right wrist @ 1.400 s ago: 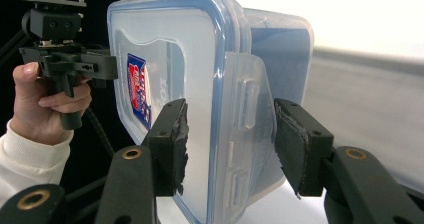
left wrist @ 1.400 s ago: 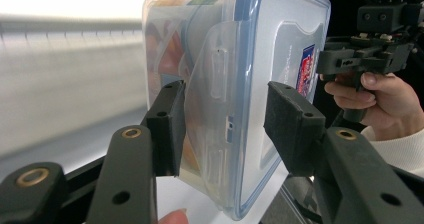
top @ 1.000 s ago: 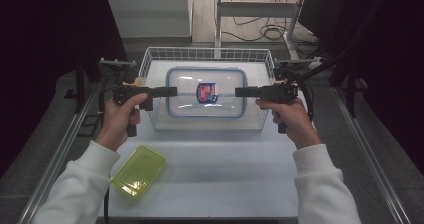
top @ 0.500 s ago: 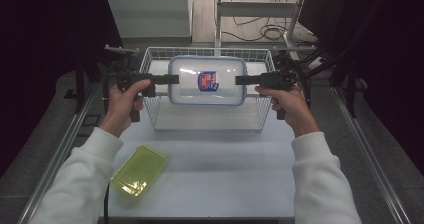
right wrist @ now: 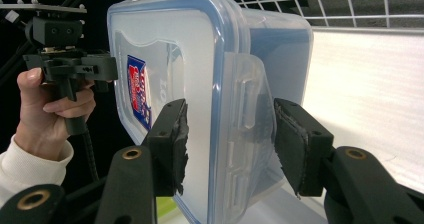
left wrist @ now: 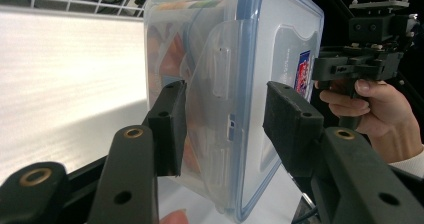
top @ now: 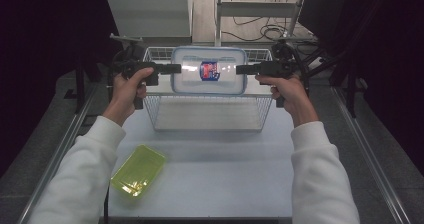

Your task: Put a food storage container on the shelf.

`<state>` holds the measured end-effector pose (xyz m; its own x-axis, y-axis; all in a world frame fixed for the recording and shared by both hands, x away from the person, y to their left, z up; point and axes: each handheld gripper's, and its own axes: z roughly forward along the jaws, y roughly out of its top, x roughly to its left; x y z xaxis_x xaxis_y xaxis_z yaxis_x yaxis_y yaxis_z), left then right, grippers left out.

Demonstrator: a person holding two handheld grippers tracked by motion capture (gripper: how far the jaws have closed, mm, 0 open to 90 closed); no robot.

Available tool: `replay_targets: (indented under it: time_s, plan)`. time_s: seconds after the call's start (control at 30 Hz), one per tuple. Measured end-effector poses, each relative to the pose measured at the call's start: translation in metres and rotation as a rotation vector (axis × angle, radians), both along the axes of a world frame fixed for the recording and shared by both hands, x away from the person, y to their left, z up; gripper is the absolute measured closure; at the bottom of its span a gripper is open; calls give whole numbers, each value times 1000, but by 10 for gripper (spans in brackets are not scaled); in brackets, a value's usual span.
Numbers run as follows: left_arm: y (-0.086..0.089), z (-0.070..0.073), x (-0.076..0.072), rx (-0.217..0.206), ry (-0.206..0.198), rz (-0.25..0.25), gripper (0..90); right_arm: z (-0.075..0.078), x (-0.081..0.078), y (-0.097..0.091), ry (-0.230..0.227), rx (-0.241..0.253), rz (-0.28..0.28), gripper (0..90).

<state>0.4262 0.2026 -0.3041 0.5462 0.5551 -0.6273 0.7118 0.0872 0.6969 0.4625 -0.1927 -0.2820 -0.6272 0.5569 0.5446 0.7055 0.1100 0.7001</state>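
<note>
A clear plastic container (top: 209,70) with a blue-rimmed lid and a red-and-blue label hangs in the air over the far part of the wire basket (top: 207,113). My left gripper (top: 172,69) is shut on its left end and my right gripper (top: 243,69) on its right end. In the left gripper view the left gripper (left wrist: 225,90) has its pads on either side of the container (left wrist: 235,44) at the side latch. The right gripper view shows the right gripper (right wrist: 230,106) clamping the opposite latch end of the container (right wrist: 165,39). Something orange shows faintly inside.
The wire basket stands at the far middle of the white table (top: 225,174). A yellow-green translucent tub (top: 138,170) lies near the front left. Metal rails run along both table sides, and cables and stands sit beyond the far edge.
Both grippers have carried the container up and away from me, from low over the basket's middle to above its far rim. The basket and the green tub have not moved.
</note>
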Motion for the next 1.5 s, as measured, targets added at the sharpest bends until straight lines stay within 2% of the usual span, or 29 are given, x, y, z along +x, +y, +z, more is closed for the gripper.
replay_targets:
  time_s: [0.07,0.23,0.47,0.57,0.67,0.7,0.8,0.83,0.93,0.97,1.0,1.17,1.37,1.5]
  plan:
    - [0,2,4,-9,4,13,528,1,4,1,2,7,-5,493]
    - [2,6,12,0,6,20,528,0,14,1,17,26,-6,493]
    - [-1,-10,25,2,48,30,518,-5,29,4,45,3,-28,487]
    - [1,-15,30,-28,61,38,519,-10,35,4,69,12,-42,487]
    - [0,-16,33,-35,70,41,518,-12,40,3,91,34,-57,486]
    - [2,-19,36,-56,88,46,518,-13,41,3,99,39,-66,485]
    - [3,-21,40,-72,107,52,519,-15,44,3,116,52,-83,483]
    - [3,-22,44,-85,120,58,516,-17,47,4,133,67,-105,481]
    - [4,-24,47,-99,132,64,513,-17,48,4,152,68,-122,480]
    - [4,-25,51,-114,149,73,511,-17,50,4,177,72,-137,478]
    - [4,-25,51,-114,149,73,509,-17,50,4,177,72,-137,478]
    - [2,-29,59,-135,184,96,498,-20,56,5,248,87,-177,472]
    - [1,-32,64,-142,205,120,489,-23,61,5,289,93,-210,466]
    - [0,-35,67,-141,207,141,475,-24,62,7,305,74,-247,447]
